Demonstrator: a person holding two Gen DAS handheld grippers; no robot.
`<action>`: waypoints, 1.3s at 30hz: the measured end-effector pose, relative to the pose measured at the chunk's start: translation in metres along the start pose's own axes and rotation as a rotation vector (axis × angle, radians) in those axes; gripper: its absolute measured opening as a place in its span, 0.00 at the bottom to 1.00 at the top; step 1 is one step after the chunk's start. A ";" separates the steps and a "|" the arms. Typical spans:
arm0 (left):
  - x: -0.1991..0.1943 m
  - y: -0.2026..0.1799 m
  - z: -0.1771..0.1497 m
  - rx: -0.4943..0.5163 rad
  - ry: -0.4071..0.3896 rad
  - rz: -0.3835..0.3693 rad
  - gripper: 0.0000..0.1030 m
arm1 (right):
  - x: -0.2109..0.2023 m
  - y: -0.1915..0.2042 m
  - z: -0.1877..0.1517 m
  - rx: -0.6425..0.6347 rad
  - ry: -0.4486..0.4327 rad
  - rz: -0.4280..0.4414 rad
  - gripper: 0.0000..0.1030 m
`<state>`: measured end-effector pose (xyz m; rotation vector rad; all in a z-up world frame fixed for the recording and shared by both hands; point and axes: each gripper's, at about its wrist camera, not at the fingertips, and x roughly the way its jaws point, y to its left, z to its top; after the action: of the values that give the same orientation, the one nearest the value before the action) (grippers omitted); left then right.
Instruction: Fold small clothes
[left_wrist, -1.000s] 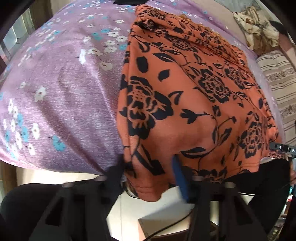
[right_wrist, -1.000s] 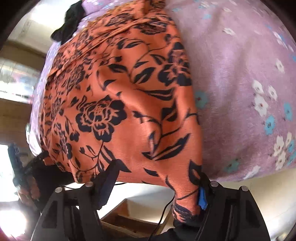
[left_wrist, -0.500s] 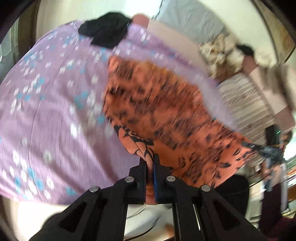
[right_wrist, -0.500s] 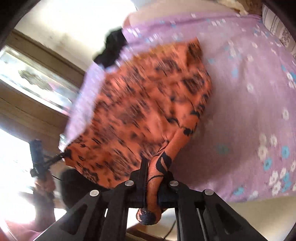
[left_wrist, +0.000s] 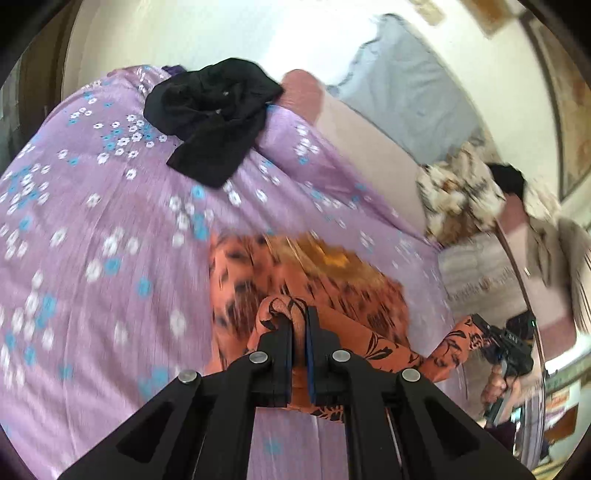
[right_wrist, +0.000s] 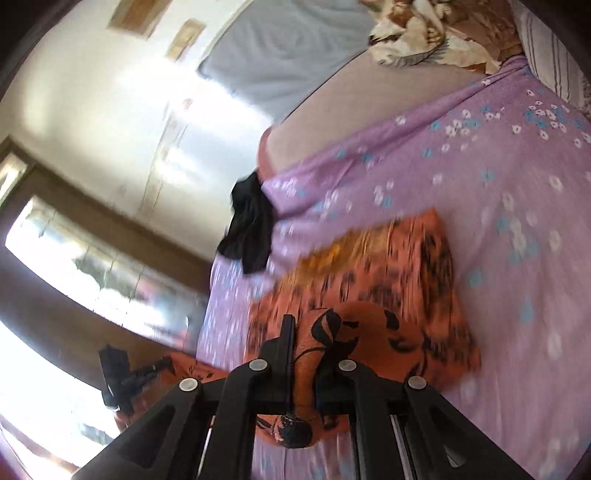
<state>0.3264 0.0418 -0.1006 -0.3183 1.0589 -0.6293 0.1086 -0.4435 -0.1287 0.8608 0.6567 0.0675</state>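
An orange garment with black flowers (left_wrist: 317, 284) lies on the purple flowered bedsheet (left_wrist: 92, 240), its near edge lifted off the bed. My left gripper (left_wrist: 300, 325) is shut on one near corner of it, and cloth bulges above the pads. The other near corner runs to my right gripper (left_wrist: 480, 332), seen at the right in the left wrist view. In the right wrist view my right gripper (right_wrist: 304, 332) is shut on a bunch of the orange garment (right_wrist: 388, 277), with a fold hanging below the jaws. My left gripper (right_wrist: 162, 363) holds the far corner there.
A black garment (left_wrist: 210, 114) lies crumpled at the far side of the bed, also seen as the black garment (right_wrist: 247, 229) by the bed's edge. A brown and white blanket (left_wrist: 458, 192) and a striped pillow (left_wrist: 476, 273) sit to the right. A grey pillow (left_wrist: 402, 85) leans on the wall.
Both grippers shut on the near corners of the orange garment, then lifted and carried them up over the bed. The garment now looks shorter and doubled toward its far end.
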 end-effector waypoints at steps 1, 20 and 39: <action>0.015 0.006 0.009 -0.012 0.002 0.012 0.06 | 0.017 -0.010 0.016 0.032 -0.024 -0.005 0.08; 0.013 0.036 -0.042 -0.232 -0.390 0.204 0.76 | 0.097 -0.032 0.027 -0.020 -0.134 -0.151 0.68; 0.089 0.058 -0.067 -0.171 -0.057 0.443 0.75 | 0.242 0.112 0.015 -0.480 0.236 -0.362 0.66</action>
<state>0.3162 0.0353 -0.2253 -0.2366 1.0860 -0.1325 0.3335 -0.3040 -0.1638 0.2650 0.9611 -0.0019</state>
